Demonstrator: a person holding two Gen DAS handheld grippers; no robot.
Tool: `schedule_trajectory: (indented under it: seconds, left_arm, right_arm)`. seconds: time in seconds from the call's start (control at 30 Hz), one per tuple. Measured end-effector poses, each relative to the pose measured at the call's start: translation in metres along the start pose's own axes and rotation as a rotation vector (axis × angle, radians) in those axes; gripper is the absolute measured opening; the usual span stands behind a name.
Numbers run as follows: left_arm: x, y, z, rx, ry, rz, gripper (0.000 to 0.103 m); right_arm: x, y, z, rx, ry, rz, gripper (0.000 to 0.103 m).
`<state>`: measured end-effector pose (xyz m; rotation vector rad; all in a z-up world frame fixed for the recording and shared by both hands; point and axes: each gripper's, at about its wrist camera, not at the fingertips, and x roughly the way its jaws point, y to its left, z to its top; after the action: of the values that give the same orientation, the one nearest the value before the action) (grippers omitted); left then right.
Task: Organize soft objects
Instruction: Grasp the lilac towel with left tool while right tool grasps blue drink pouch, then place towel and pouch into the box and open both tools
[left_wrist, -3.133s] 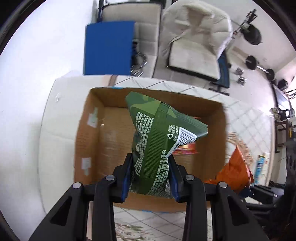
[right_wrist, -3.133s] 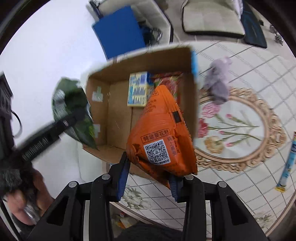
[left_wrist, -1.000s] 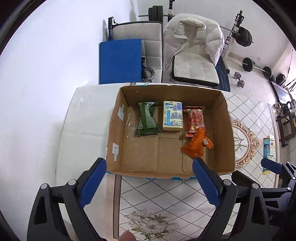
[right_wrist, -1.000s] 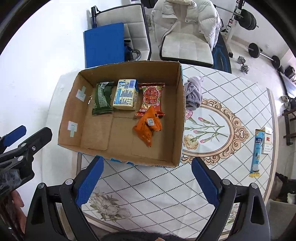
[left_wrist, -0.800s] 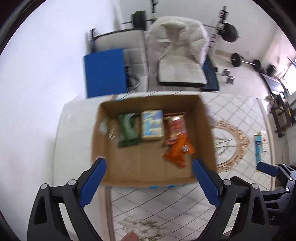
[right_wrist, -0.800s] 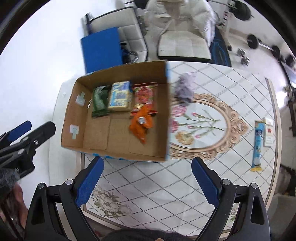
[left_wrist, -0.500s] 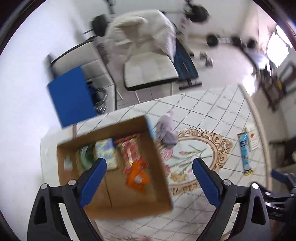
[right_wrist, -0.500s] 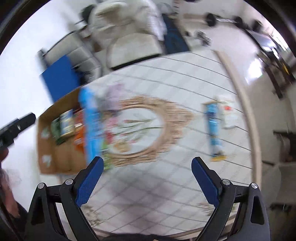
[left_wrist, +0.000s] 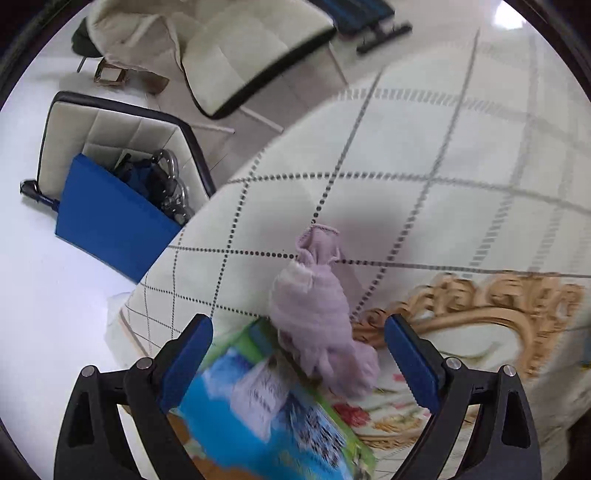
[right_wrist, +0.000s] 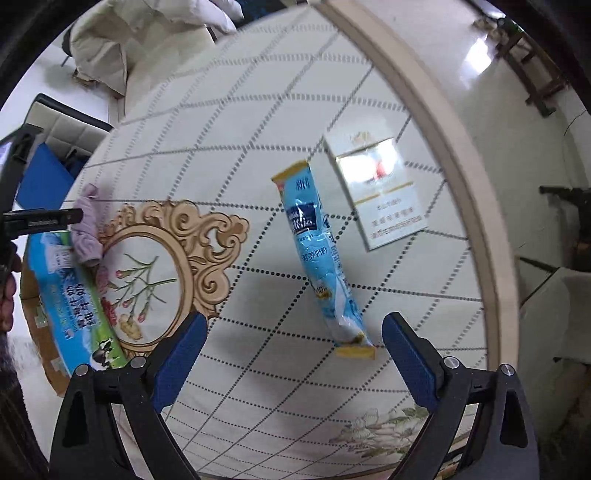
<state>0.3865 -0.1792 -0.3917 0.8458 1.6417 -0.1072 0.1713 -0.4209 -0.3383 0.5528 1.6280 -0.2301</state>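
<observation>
A crumpled lilac cloth (left_wrist: 317, 310) lies on the table against the printed side of the cardboard box (left_wrist: 266, 410). My left gripper (left_wrist: 299, 365) is open and empty, its jaws wide on either side of the cloth, just above it. In the right wrist view the same cloth (right_wrist: 88, 229) shows at the far left by the box (right_wrist: 70, 302). A long light-blue sachet (right_wrist: 319, 258) lies in the middle of the table. My right gripper (right_wrist: 291, 354) is open and empty above the sachet's near end.
A white flat packet (right_wrist: 373, 192) lies just right of the sachet, near the table's wooden rim (right_wrist: 454, 158). Beyond the table stand a chair with a blue board (left_wrist: 107, 218) and a cream cushioned seat (left_wrist: 240, 55).
Both grippers have swung right, away from the box. The left one has dropped close over the lilac cloth. The right one has closed in over the blue sachet. Both stay open.
</observation>
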Motion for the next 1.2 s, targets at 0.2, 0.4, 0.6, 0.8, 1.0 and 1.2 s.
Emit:
schedule_trajectory:
  seconds: [0.2,0.4,0.6,0.8,1.0,1.2]
  left_arm:
    - [0.026,-0.019,-0.006,0.020,0.021,0.041,0.094]
    - [0.026,-0.027,-0.028,-0.046,0.035,-0.065,0.045]
    - [0.004,-0.031,-0.059,-0.148,-0.062,-0.176,0.034]
    - [-0.033,-0.035,-0.096,-0.225,-0.140,-0.315,0.031]
    - [-0.083,-0.029,-0.148,-0.296,-0.231,-0.438,0.031]
    - [-0.117,0.013,-0.211,-0.384,-0.317,-0.512,0.031]
  right_arm:
    - [0.038,-0.005,0.006,0.006,0.068,0.003,0.097]
    - [0.062,-0.007,0.017,0.023,0.083,-0.027,0.075]
    - [0.065,0.001,0.013,0.007,0.054,-0.099,0.023]
    - [0.052,0.019,-0.009,-0.031,0.040,-0.045,0.016]
    - [0.006,0.055,-0.047,-0.113,-0.005,0.077,0.015]
    - [-0.050,0.118,-0.082,-0.258,-0.059,0.147,0.015]
